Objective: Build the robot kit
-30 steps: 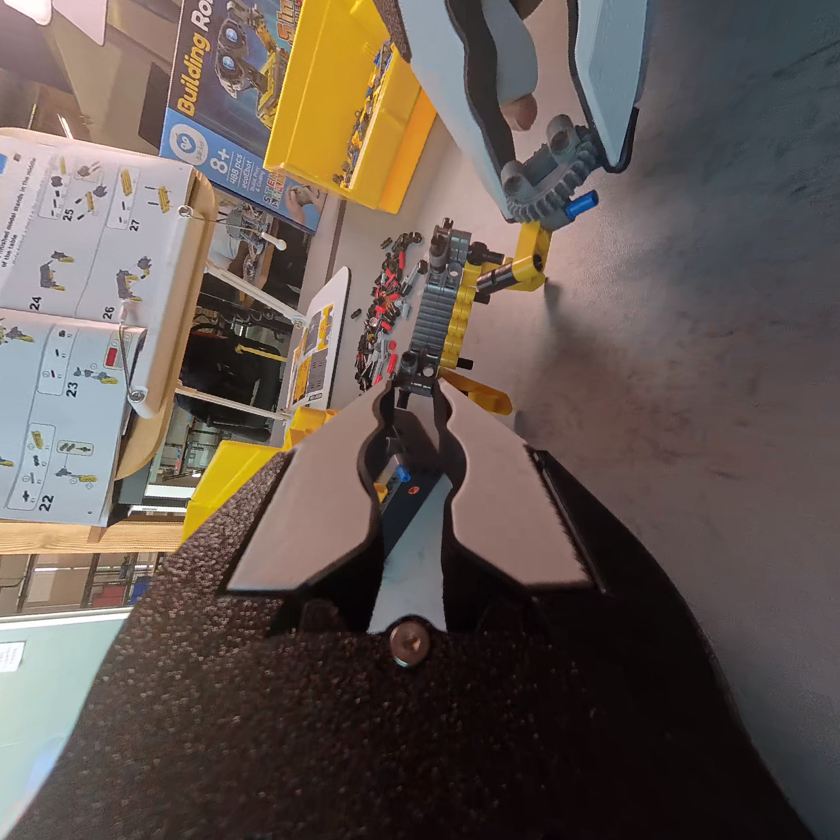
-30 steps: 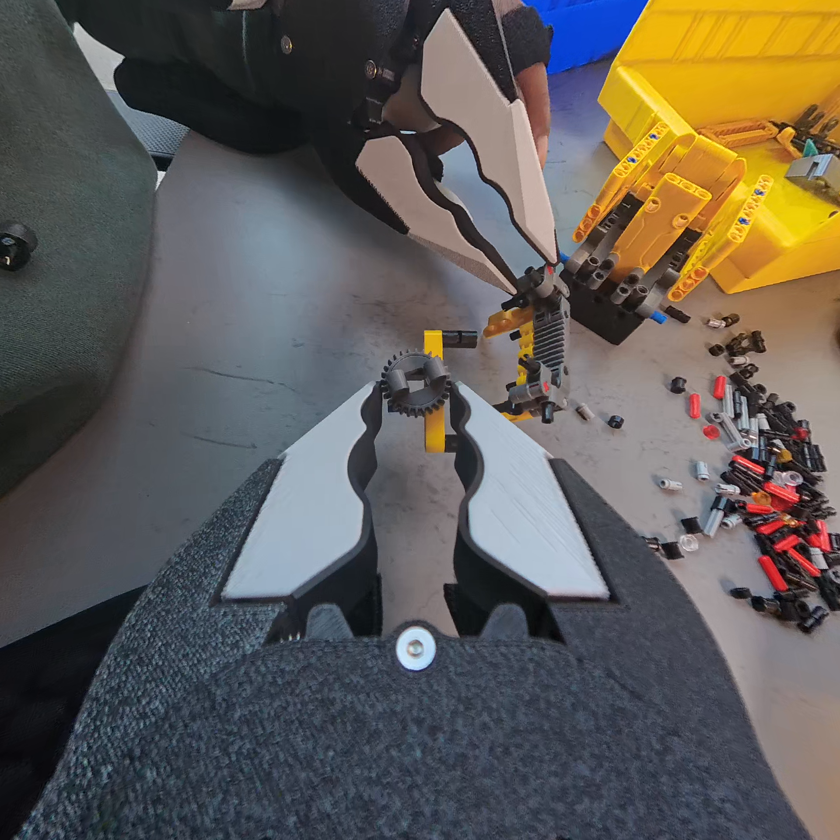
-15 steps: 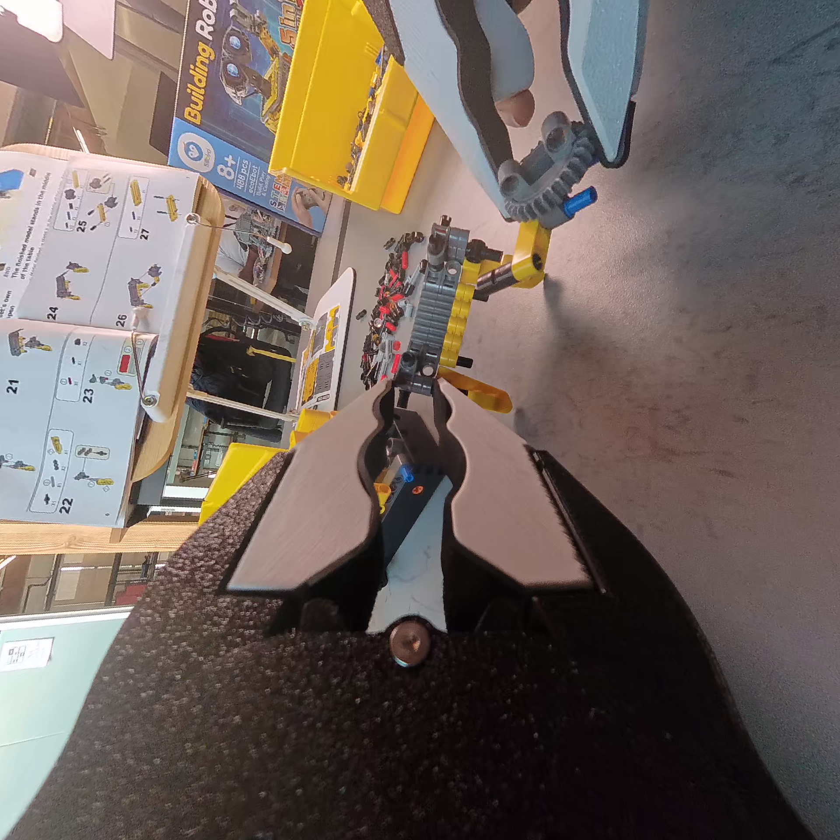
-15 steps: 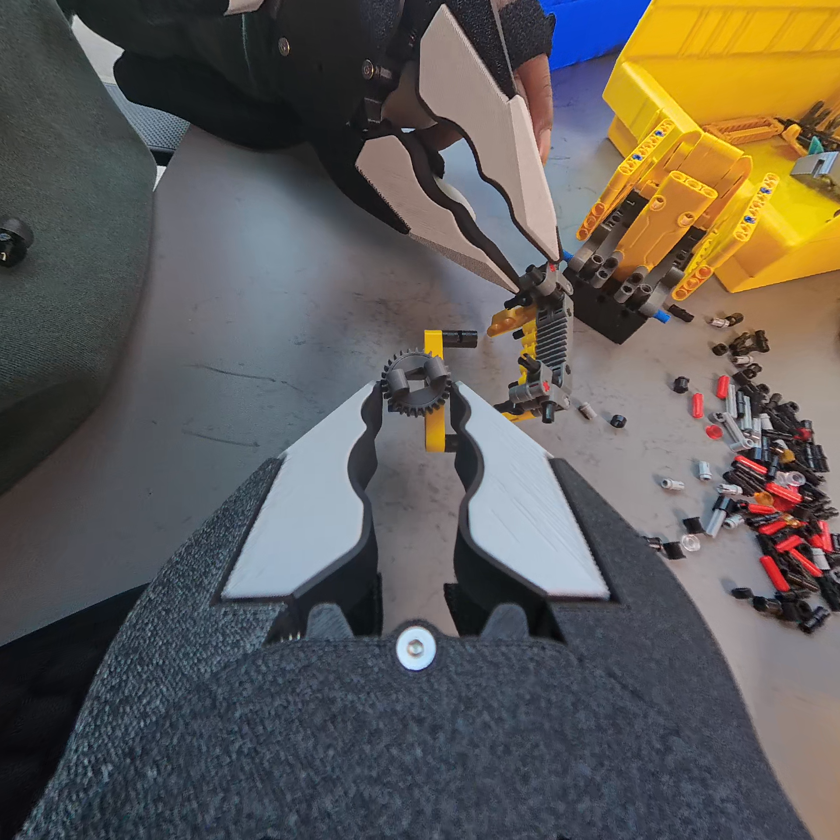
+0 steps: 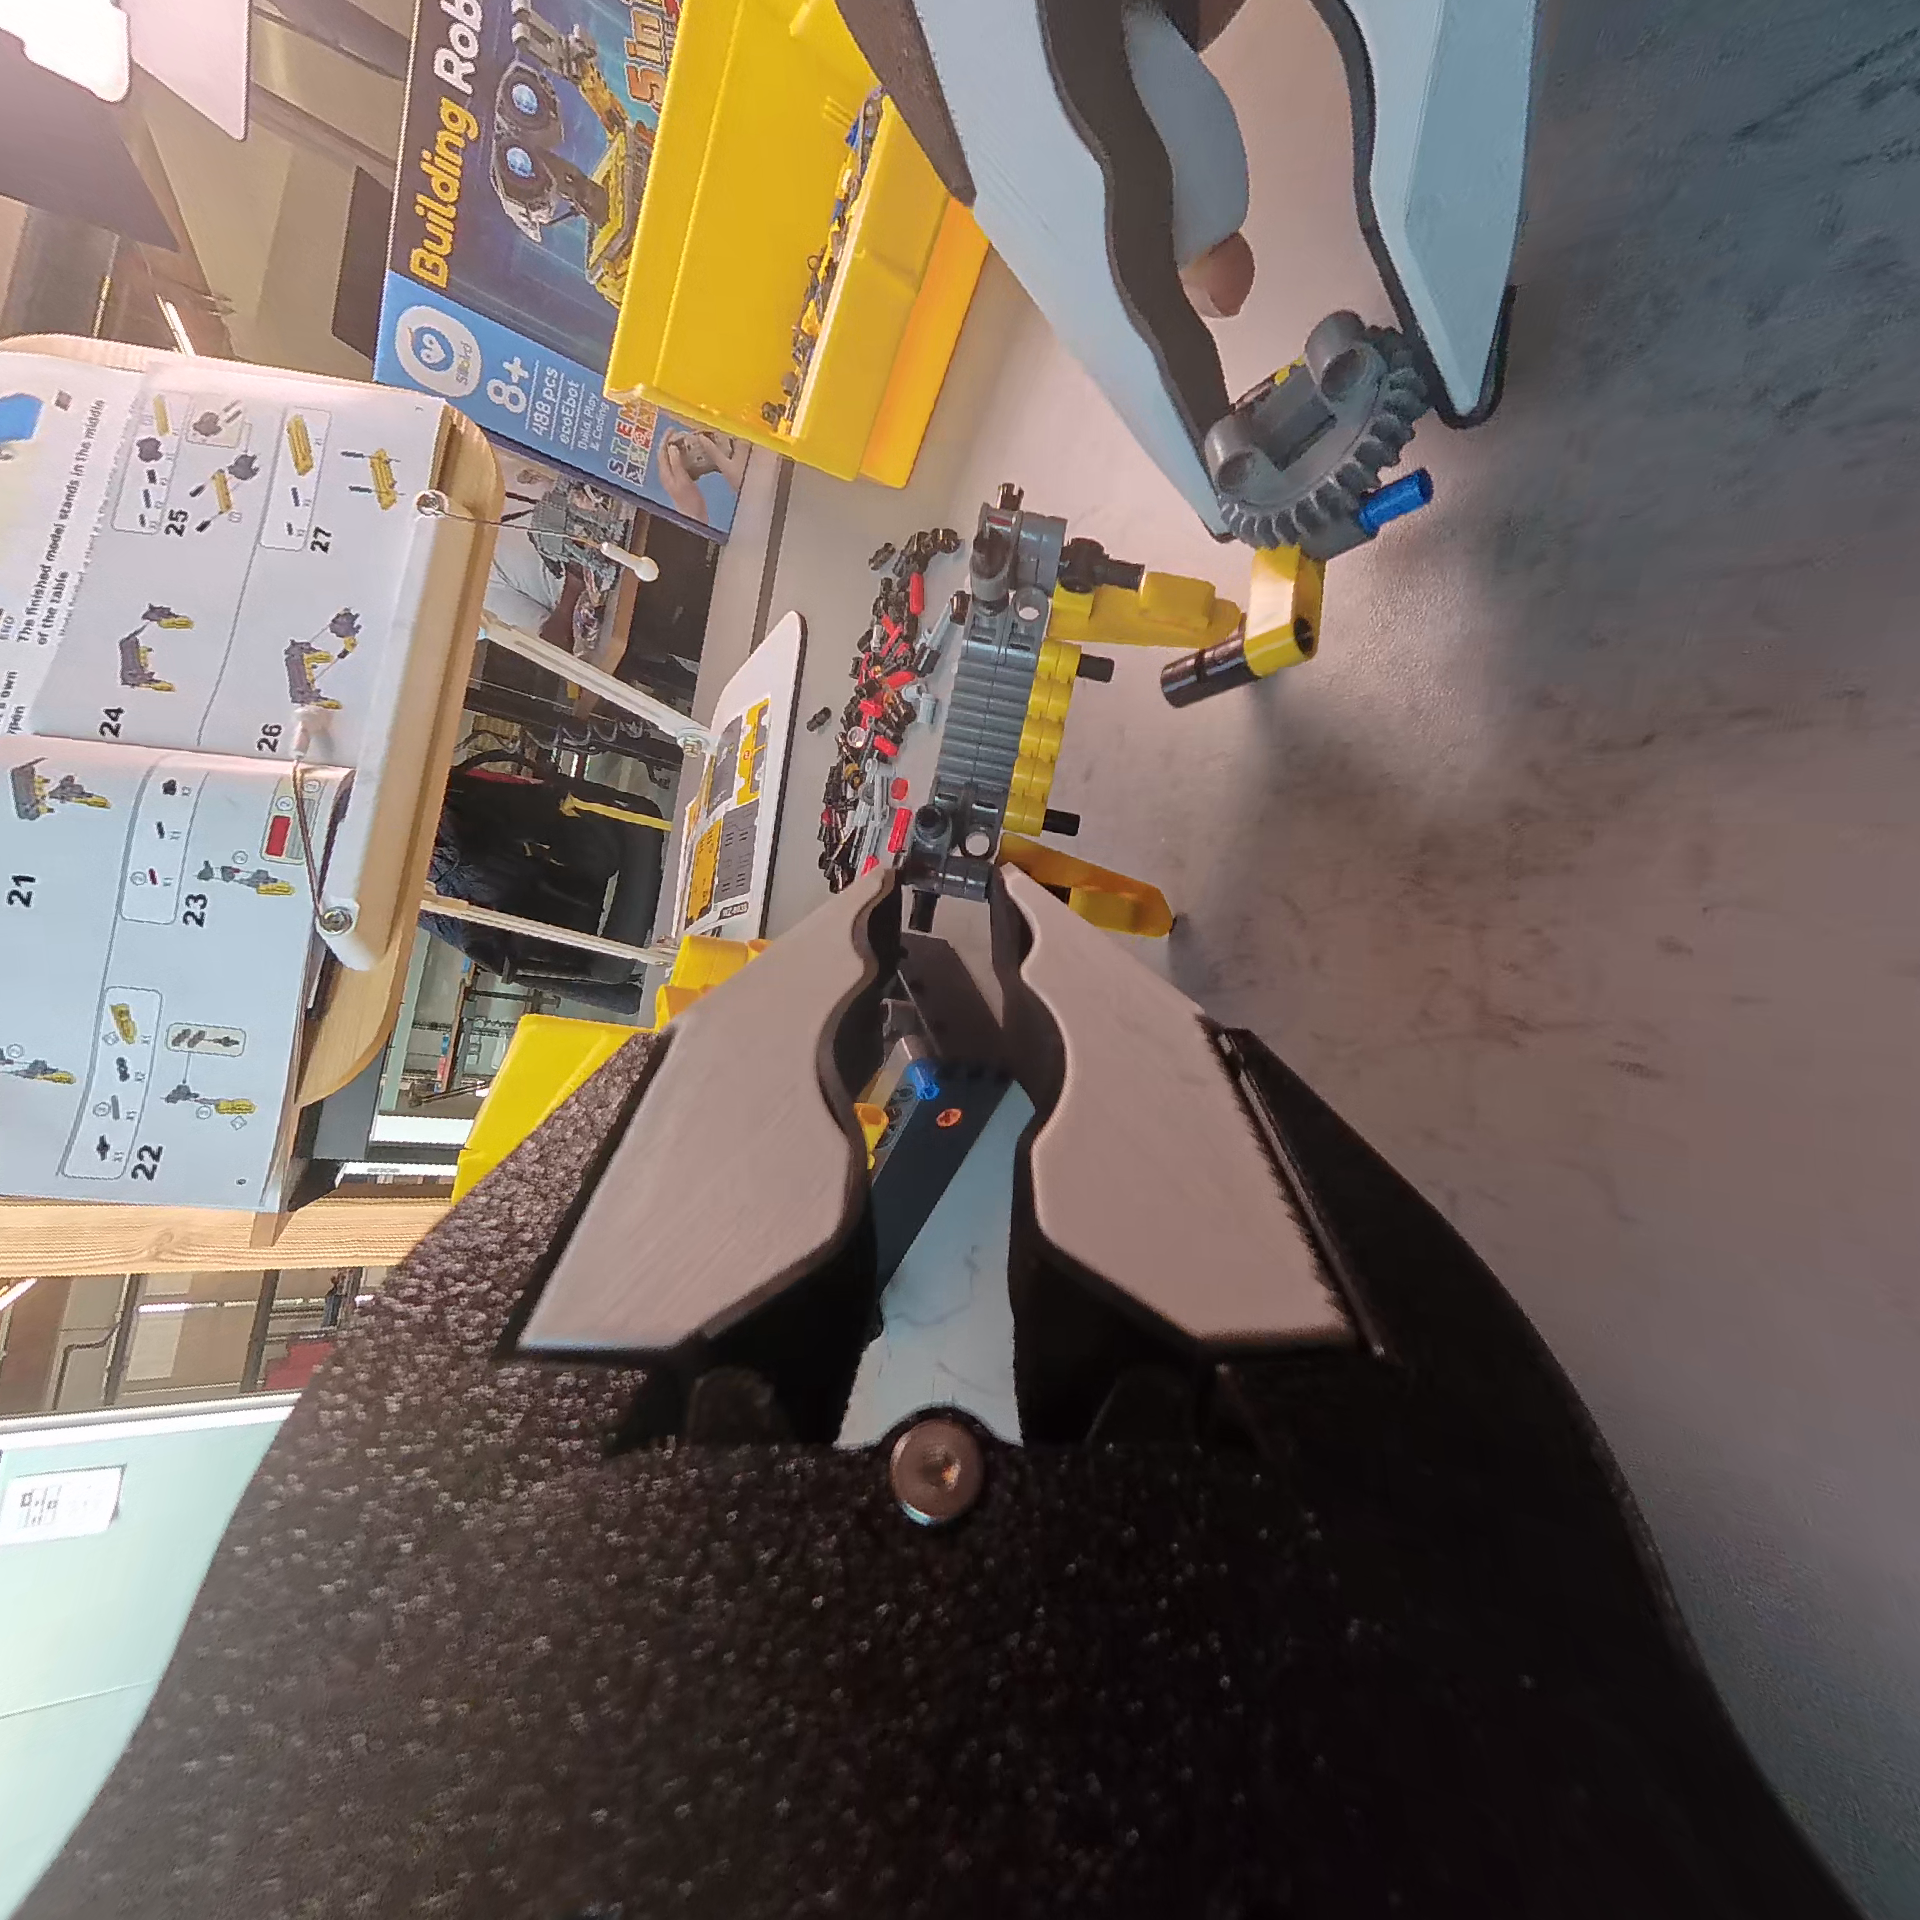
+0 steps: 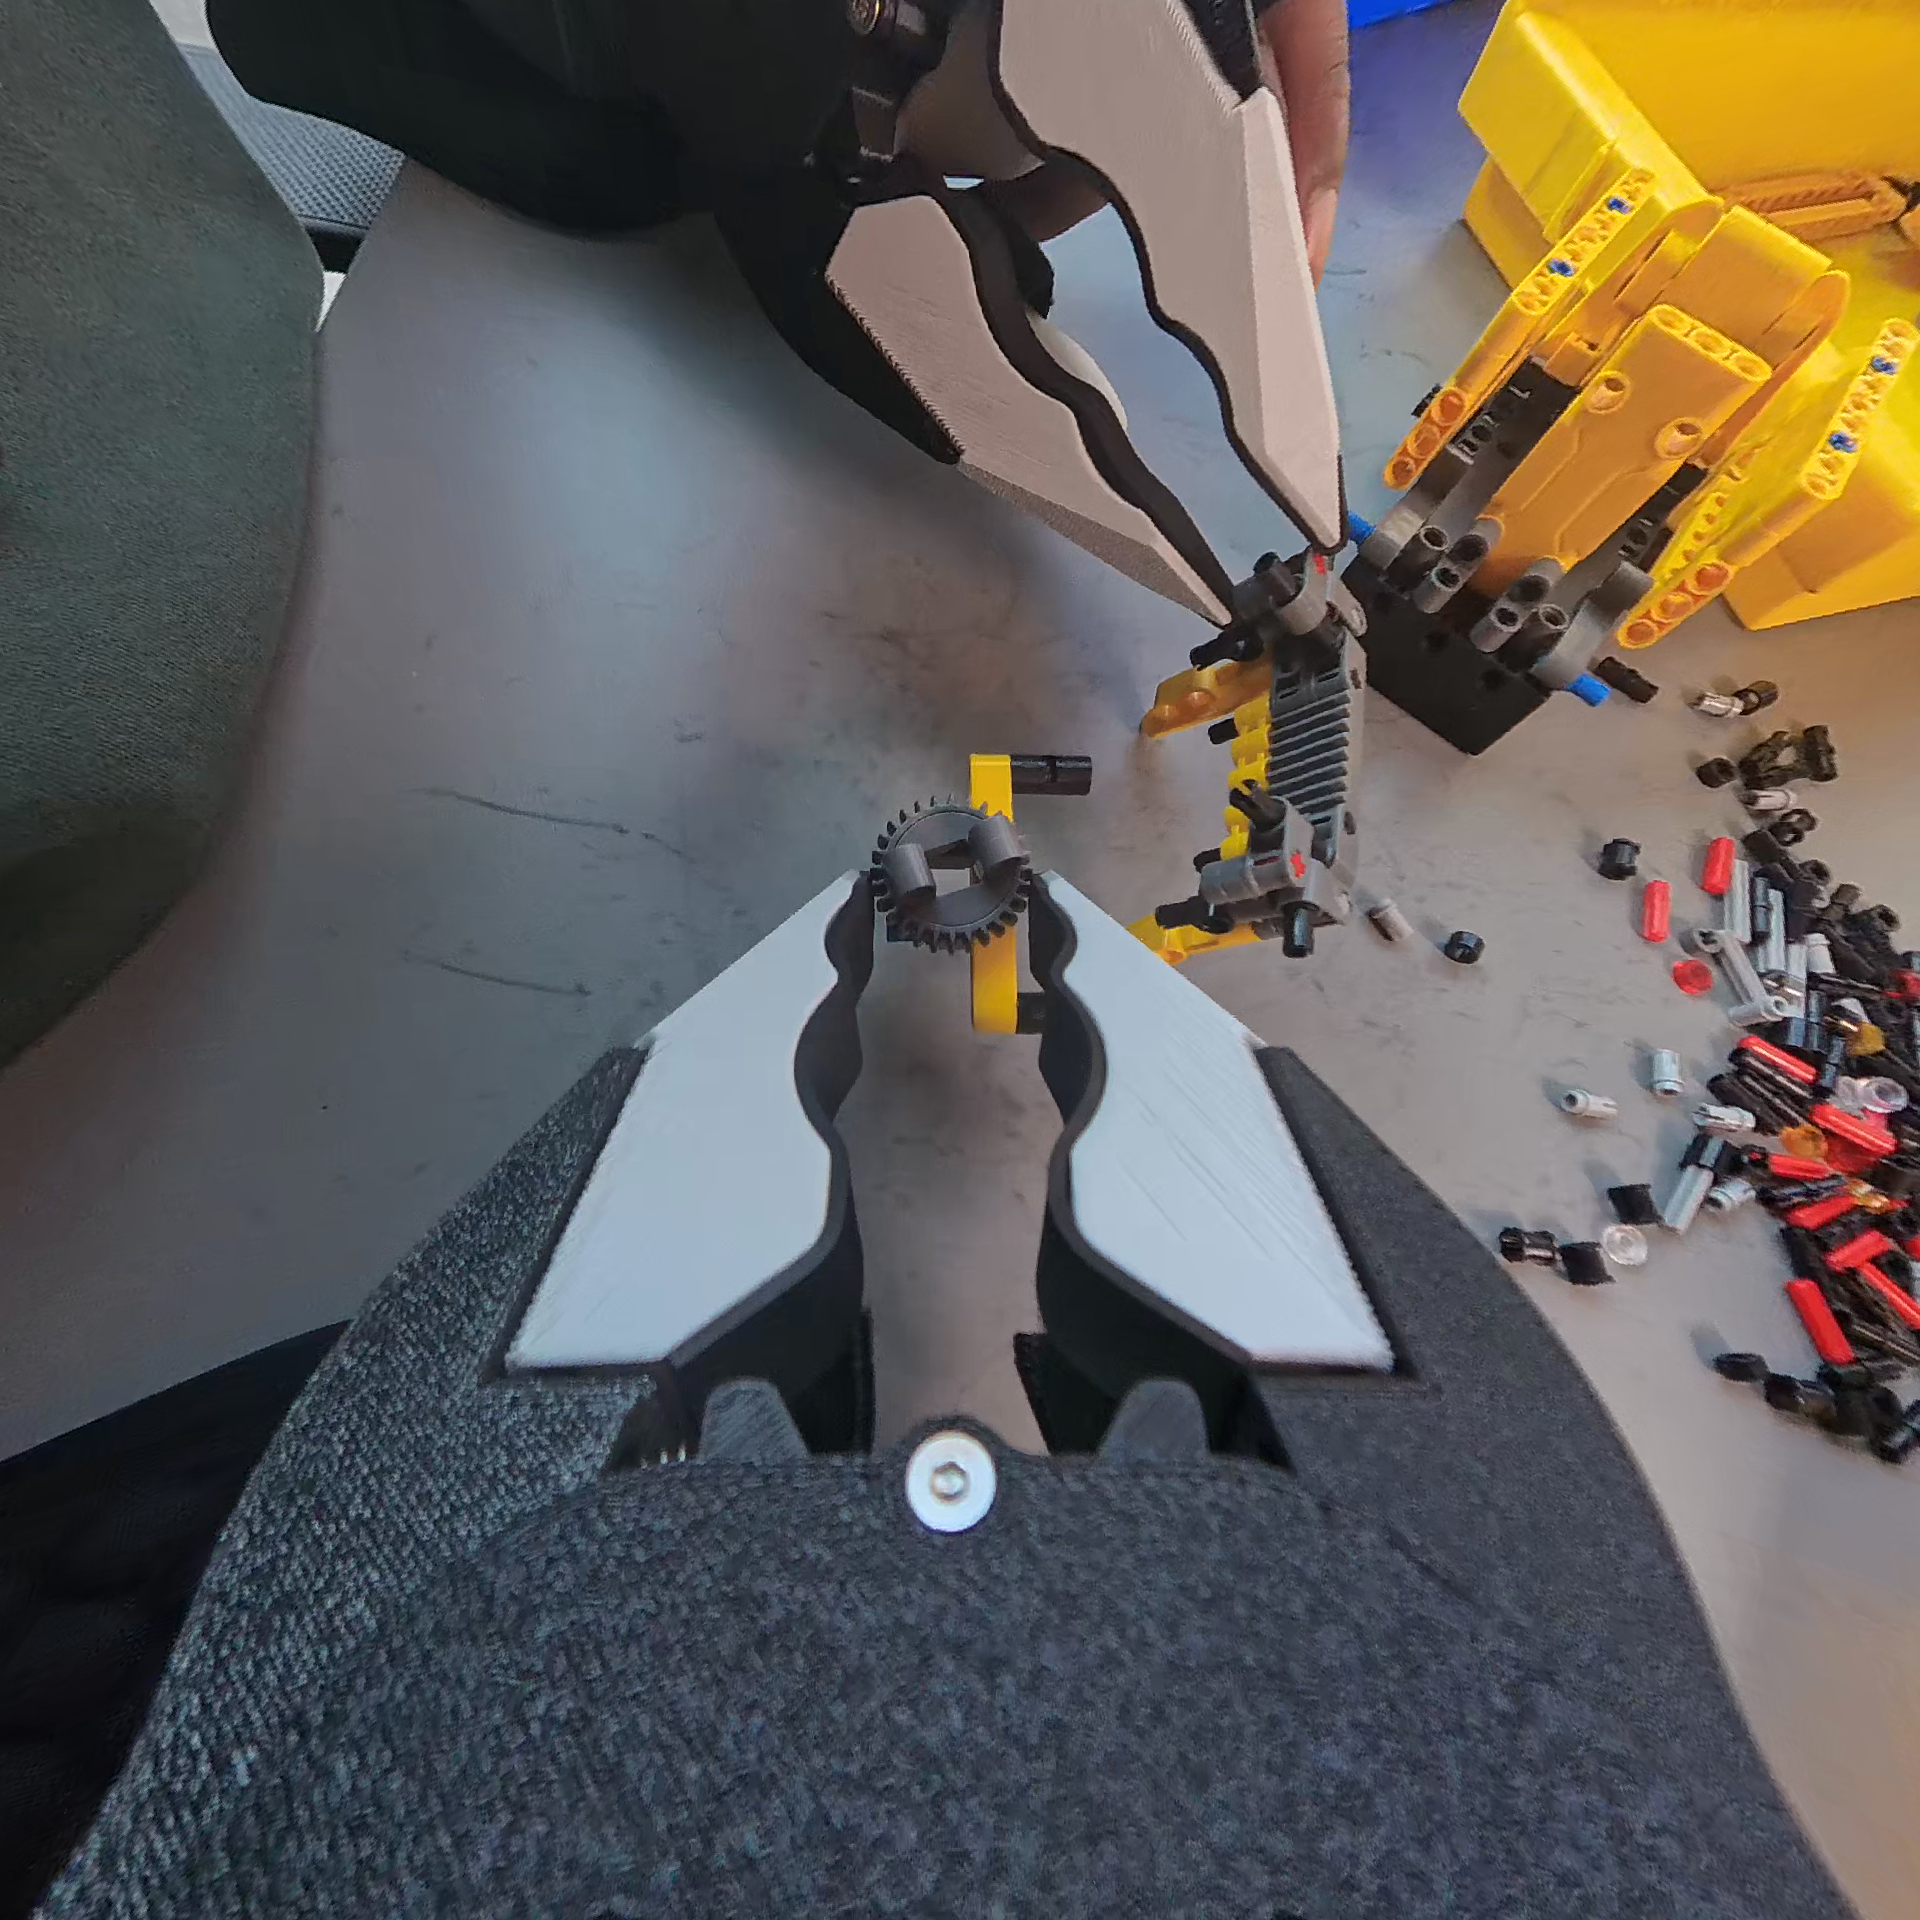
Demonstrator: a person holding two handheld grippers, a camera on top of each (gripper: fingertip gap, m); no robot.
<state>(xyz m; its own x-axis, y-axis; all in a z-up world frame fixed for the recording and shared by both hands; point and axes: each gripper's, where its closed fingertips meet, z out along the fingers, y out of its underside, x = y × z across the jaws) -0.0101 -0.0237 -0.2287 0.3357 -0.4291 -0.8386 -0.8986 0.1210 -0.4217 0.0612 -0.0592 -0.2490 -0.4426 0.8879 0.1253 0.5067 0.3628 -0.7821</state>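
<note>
A grey table (image 6: 540,582) is seen under everything, with a yellow bin (image 6: 1704,125) at its far right edge and a printed box (image 5: 520,260) and an open instruction booklet (image 5: 156,727) standing behind in the left wrist view. A yellow and black built model (image 6: 1621,468) is stood just in front of the bin, and a heap of small red, black and grey loose pins (image 6: 1829,1101) is spread to its right. A slim grey and yellow assembly (image 6: 1299,769) is held upright on the table between the model and the centre; its top end is pinched by the left gripper (image 6: 1278,603), whose fingers are drawn tight onto it. A dark grey gear (image 6: 951,883), with a yellow crank piece (image 6: 992,894) attached behind it, is clamped at its edges between the tips of the right gripper (image 6: 951,888), clear of the table and near the assembly, not touching it. Only the tooth tips are caught, so the gear could be twisted out or dropped if it were pressed off-axis. The assembly is gripped at one end only, so it could be tipped or levered apart by a sideways push
</note>
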